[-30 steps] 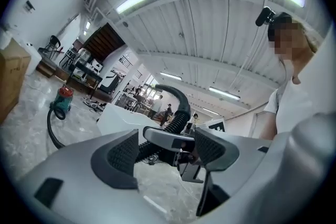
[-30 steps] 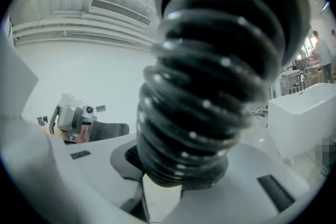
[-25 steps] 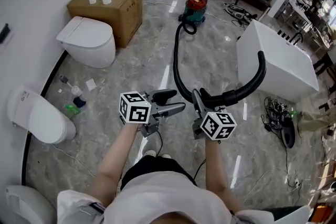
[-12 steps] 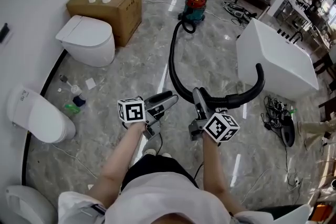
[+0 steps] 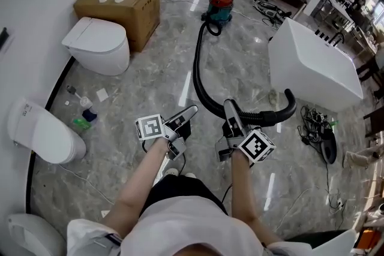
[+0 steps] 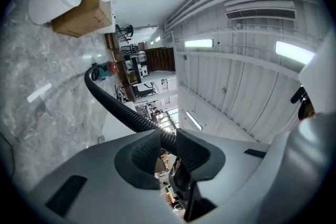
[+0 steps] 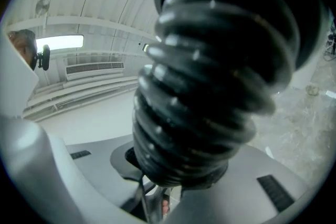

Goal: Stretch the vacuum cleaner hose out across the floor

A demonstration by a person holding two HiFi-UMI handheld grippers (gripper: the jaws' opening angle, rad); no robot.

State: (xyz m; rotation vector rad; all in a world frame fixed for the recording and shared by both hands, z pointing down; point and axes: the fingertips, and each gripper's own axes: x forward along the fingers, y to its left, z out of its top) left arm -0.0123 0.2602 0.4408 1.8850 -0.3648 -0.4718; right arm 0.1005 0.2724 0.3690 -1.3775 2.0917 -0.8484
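A black ribbed hose (image 5: 198, 63) runs from the red and teal vacuum cleaner (image 5: 219, 6) at the back, down across the marble floor to my right gripper (image 5: 229, 108). That gripper is shut on the hose, and the free end (image 5: 290, 98) curls up to its right. In the right gripper view the hose (image 7: 210, 76) fills the frame between the jaws of the right gripper (image 7: 178, 176). My left gripper (image 5: 191, 114) sits just left of the hose with its jaws closing. In the left gripper view the hose (image 6: 113, 105) shows just beyond the tips of the left gripper (image 6: 167, 147), not pressed by the pads.
A white rectangular tub (image 5: 312, 63) stands at the right, with a tangle of cables (image 5: 315, 129) below it. Toilets (image 5: 99, 45) (image 5: 42, 132) and a cardboard box (image 5: 120, 0) line the left wall. Small bottles and scraps (image 5: 84, 114) lie near the wall.
The left gripper's jaws have narrowed from wide open, and it has drawn back towards the body. The right gripper has come slightly lower with the hose, whose free end has dropped.
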